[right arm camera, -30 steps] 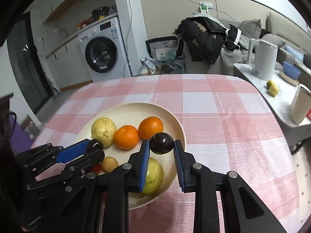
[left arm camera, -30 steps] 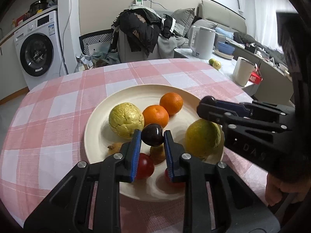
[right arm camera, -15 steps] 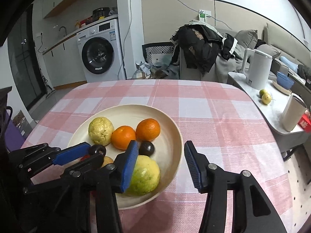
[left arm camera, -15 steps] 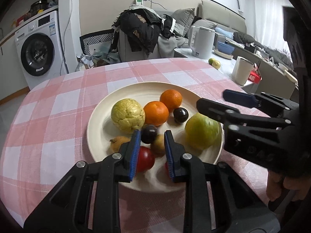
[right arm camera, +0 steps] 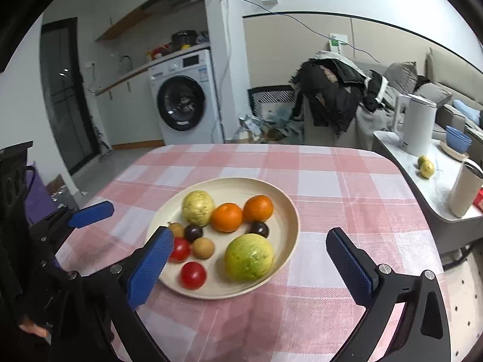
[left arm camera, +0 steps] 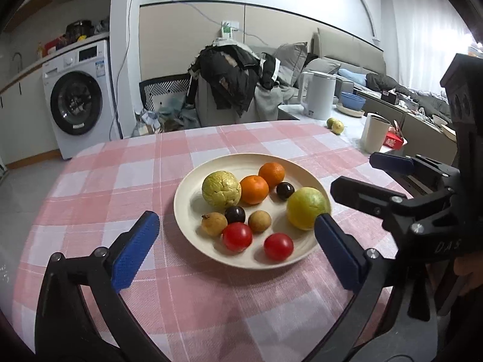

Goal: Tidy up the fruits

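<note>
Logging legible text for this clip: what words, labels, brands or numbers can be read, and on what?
"DAS": raised letters on the black body of the right gripper, seen from the left wrist view; cut off by the frame, so possibly incomplete.
Washing machine: blue sticker and panel markings, too small to read.
Red box on the side counter: light marking, too blurred to read.
Nothing else legible.
</note>
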`<action>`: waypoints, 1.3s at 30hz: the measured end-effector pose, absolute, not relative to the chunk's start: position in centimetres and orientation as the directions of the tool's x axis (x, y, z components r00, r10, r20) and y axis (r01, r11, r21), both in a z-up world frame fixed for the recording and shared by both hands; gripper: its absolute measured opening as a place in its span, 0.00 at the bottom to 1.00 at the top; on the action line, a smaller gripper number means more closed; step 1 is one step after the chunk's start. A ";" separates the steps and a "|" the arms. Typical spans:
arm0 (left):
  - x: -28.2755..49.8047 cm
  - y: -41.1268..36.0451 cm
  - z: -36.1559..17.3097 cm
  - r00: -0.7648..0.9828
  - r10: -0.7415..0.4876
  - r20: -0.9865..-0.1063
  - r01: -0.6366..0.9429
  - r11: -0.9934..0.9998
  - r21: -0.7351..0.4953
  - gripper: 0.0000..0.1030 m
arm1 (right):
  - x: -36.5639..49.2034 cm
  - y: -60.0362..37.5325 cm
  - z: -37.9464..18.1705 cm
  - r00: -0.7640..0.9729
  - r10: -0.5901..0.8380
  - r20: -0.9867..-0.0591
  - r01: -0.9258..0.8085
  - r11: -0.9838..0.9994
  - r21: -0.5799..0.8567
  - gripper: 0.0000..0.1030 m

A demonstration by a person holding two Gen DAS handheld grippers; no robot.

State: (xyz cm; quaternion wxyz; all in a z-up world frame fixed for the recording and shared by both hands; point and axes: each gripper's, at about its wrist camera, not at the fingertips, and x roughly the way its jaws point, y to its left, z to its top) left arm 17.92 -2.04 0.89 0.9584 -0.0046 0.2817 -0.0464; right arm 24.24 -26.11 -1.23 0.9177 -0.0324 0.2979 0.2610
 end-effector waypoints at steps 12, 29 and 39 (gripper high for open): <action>13.6 -2.8 0.8 0.847 -0.072 -0.527 0.088 0.996 0.004 0.99 | 21.2 -28.3 -1.6 0.655 0.510 -0.557 -0.551 0.827 0.110 1.00; 11.7 0.8 0.2 0.861 -0.004 -0.508 -0.036 0.997 -0.069 0.99 | 19.2 -29.1 -2.9 0.660 0.546 -0.516 -0.576 0.809 0.119 1.00; 11.3 1.0 0.4 0.871 -0.011 -0.492 -0.028 0.997 -0.073 0.99 | 18.1 -29.1 -2.4 0.684 0.568 -0.458 -0.601 0.795 0.088 1.00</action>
